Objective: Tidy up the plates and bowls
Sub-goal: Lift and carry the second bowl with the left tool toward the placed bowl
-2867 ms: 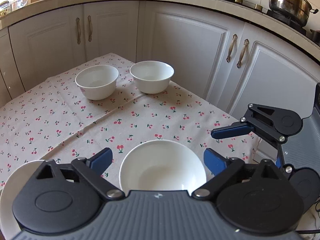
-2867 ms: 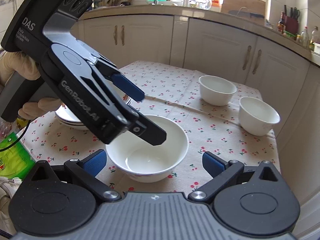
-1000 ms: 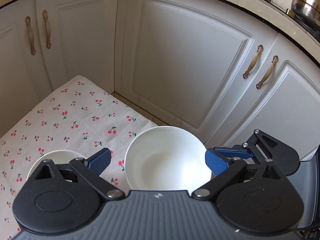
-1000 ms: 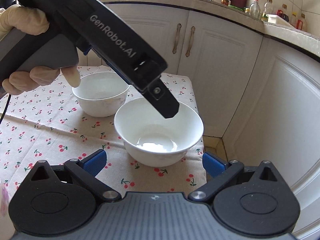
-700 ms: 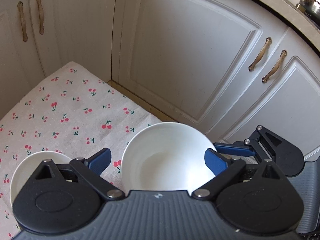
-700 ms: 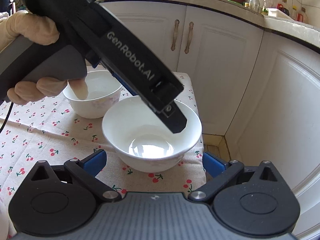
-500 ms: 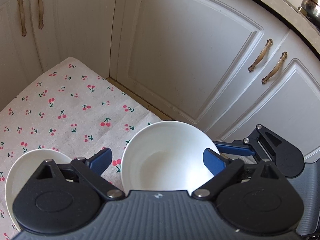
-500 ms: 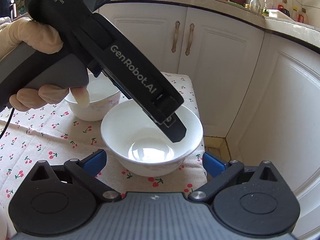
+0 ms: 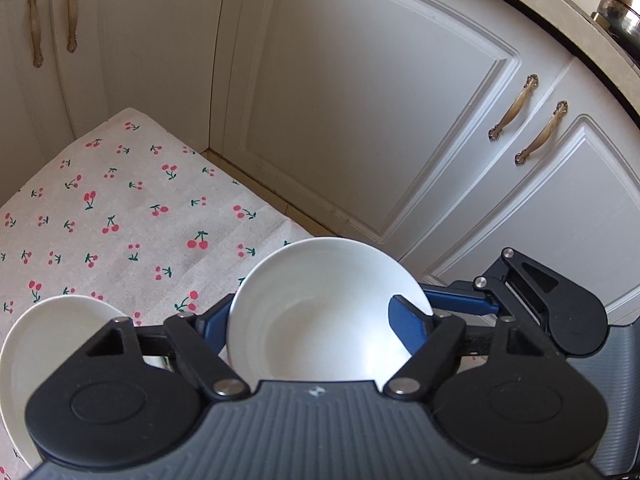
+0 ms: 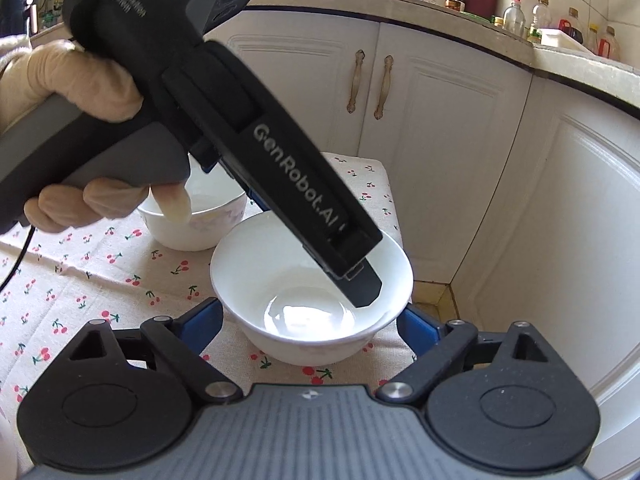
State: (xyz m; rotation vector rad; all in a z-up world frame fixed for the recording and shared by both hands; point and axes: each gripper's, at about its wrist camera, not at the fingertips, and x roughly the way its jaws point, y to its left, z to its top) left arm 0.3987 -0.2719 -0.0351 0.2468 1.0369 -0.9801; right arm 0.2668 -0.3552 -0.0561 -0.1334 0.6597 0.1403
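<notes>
Two hand-held grippers meet on one white bowl [image 10: 280, 280], which sits on the cherry-print tablecloth [image 9: 120, 220] at the table corner next to the white cabinet doors [image 9: 360, 100].

The left gripper [image 9: 310, 328], held by a gloved hand [image 10: 80, 76], points steeply down into the bowl. Its jaws have just been closing and now stand partway shut, with the bowl between them. One blue pad lies just outside the rim on one side. The other pad shows against the white inner wall on the opposite side, so the jaws straddle a wall rather than the whole vessel. As far as can be seen, no firm pinch has formed yet. One finger inside and one outside suits a rim grip, probably chosen because the bowl looks too wide to span comfortably from above.

The right gripper [image 10: 310, 324] approaches at a lower angle. Its jaws have also just been closing a little but are wide apart. The bowl lies between them and slightly ahead of the pads, with a blue pad close beside each flank. Contact is not evident and nothing is held. This looks like a steadying or waiting posture.

A second white bowl [image 10: 208, 216] stands beyond the left gripper's outer jaw, near the first bowl but apart from it. It is the likely nesting partner, and the stacking is not yet done.
</notes>
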